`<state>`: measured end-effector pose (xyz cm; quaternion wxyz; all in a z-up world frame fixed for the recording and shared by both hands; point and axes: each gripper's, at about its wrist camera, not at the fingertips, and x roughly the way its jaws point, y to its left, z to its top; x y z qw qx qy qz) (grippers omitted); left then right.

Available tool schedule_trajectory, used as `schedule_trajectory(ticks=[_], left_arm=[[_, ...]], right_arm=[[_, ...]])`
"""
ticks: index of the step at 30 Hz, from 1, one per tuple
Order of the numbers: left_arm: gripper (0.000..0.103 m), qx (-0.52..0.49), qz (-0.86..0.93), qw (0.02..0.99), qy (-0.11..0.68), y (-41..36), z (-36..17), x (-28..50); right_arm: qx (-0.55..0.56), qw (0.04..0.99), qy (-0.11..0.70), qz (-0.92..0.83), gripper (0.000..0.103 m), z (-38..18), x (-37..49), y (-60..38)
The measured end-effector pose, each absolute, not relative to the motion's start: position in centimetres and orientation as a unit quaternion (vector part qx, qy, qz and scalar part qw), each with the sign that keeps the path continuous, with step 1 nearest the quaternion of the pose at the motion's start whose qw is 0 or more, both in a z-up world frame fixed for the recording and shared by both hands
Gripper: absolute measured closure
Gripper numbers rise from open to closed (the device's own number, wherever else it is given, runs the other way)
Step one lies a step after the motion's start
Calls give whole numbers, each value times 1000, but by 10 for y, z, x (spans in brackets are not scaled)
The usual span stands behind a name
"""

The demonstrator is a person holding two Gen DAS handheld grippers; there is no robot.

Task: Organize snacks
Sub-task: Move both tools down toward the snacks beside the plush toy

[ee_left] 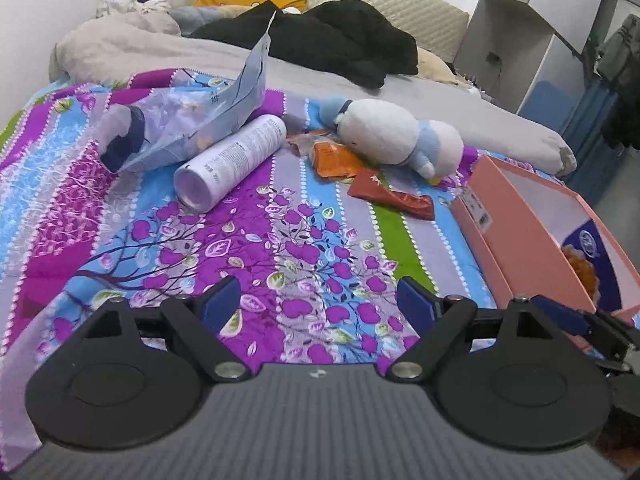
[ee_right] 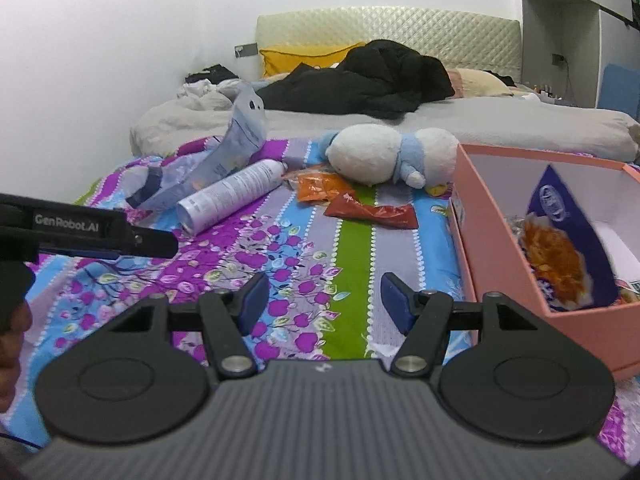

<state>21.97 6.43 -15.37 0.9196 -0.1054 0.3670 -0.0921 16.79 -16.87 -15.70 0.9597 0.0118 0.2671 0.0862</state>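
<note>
Purple packet (ee_right: pixel 560 240) clearer from right

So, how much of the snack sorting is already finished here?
One purple snack bag already sits in the pink box. Nothing is in hand: the left gripper and right gripper are both open and empty. Left on the blanket: the orange packet, the red packet and the pale blue bag.

Bare quilt (ee_left: pixel 304 240) lies ahead; white can (ee_left: pixel 232 158) left, pink box (ee_left: pixel 516 232) right.
</note>
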Motion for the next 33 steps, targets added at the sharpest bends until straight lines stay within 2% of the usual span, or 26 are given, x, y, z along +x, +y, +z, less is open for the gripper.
schedule_trajectory(ticks=[13, 19, 22, 26, 33], left_arm=[[15, -134, -116, 911, 372, 42, -204, 331], [16, -147, -129, 906, 375, 31, -219, 393], [16, -167, -145, 900, 376, 29, -232, 422], [16, -195, -152, 890, 383, 31, -247, 456], [16, -186, -149, 896, 374, 19, -250, 504]], right_arm=[[8, 954, 291, 75, 39, -205, 259, -170], [-40, 955, 286, 73, 39, -217, 309, -165], [-64, 953, 288, 75, 27, -219, 333, -160], [-98, 953, 279, 70, 27, -223, 354, -153], [-145, 947, 274, 82, 27, -236, 386, -148]])
